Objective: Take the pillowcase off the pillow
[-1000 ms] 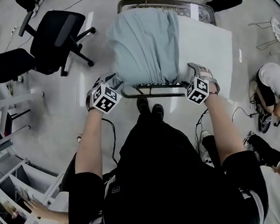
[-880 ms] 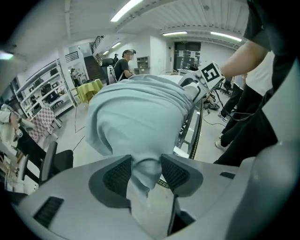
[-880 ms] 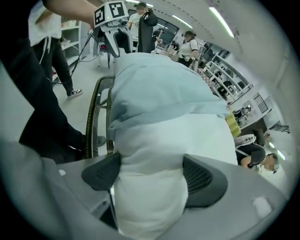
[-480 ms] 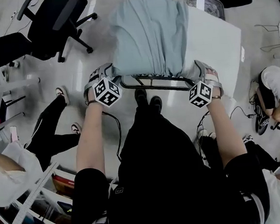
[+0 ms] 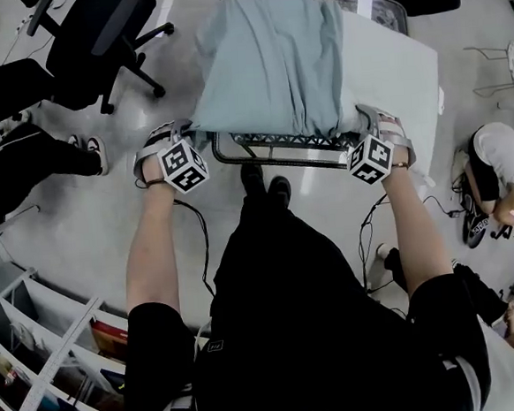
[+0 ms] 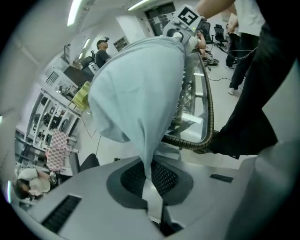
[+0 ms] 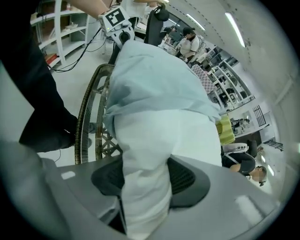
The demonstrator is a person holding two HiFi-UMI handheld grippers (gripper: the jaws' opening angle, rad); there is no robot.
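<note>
A light blue pillowcase (image 5: 268,62) covers most of a white pillow (image 5: 388,66) that lies on a glass table with a metal frame (image 5: 270,141). My left gripper (image 5: 179,134) is at the near left corner, shut on a thin fold of pillowcase (image 6: 140,103) that runs down between its jaws (image 6: 151,187). My right gripper (image 5: 367,119) is at the near right corner. Its jaws have just been closing and now press on a bunched corner of the bare white pillow (image 7: 154,136), which fills the gap (image 7: 143,197). The pillowcase edge (image 7: 154,75) lies just beyond it.
A black office chair (image 5: 93,36) stands left of the table. Shelves (image 5: 48,367) fill the lower left. A person's legs (image 5: 32,156) are at the left and a crouched person (image 5: 502,163) is at the right. Cables trail on the floor by my feet.
My left gripper has moved left and down and shut on the pillowcase corner, drawing it out. My right gripper has closed on the pillow corner. A bystander at the left has shifted.
</note>
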